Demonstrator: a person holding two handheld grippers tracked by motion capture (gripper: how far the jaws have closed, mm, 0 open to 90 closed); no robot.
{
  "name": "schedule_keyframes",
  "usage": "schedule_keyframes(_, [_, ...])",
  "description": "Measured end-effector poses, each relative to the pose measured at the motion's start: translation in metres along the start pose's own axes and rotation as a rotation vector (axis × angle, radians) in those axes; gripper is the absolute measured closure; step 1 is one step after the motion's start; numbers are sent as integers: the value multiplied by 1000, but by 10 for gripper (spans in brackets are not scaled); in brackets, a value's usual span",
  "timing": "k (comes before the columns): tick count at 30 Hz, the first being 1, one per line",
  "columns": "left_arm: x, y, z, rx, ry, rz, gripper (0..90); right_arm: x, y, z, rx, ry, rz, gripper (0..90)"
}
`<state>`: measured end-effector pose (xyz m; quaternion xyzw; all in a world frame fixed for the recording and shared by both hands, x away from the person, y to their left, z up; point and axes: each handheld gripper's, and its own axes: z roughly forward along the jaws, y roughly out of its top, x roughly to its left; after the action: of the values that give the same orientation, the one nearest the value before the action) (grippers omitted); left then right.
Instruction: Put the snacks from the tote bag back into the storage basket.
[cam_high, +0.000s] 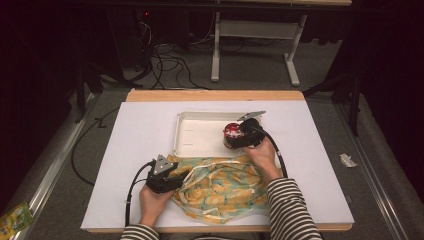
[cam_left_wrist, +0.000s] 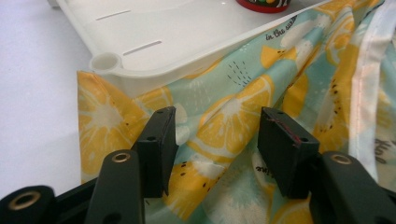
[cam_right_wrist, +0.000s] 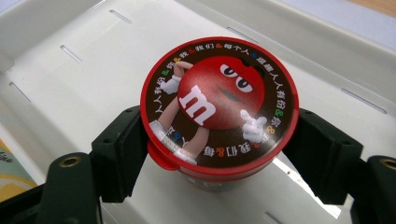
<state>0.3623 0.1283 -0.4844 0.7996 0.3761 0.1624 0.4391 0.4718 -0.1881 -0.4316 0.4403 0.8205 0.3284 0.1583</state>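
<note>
White table (cam_high: 140, 150) — right gripper (cam_right_wrist: 219, 144) clamps the red-lidded tub (cam_right_wrist: 219, 105) in the tray (cam_right_wrist: 70, 88); left gripper (cam_left_wrist: 217, 140) spread over lemon-print cloth (cam_left_wrist: 233, 116)

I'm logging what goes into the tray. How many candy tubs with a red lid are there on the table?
1. The candy tub stands upright in the white tray, near its right end, between the jaws of the right gripper. The lemon-print cloth could hide something beneath it.

red-lidded brown candy tub (cam_right_wrist: 219, 105), white tray (cam_high: 200, 131), yellow-lemon teal cloth (cam_high: 225, 187)
</note>
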Motion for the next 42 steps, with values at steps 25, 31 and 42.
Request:
schedule_keyframes(25, [0, 0, 0, -3, -3, -4, 473, -2, -12, 3, 38, -19, 20, 283])
schedule_keyframes(31, [0, 0, 0, -6, -5, -5, 473, -4, -20, 5, 53, -24, 26, 354])
schedule_keyframes(42, [0, 0, -1, -4, -3, 0, 473, -8, -19, 10, 61, -41, 39, 425])
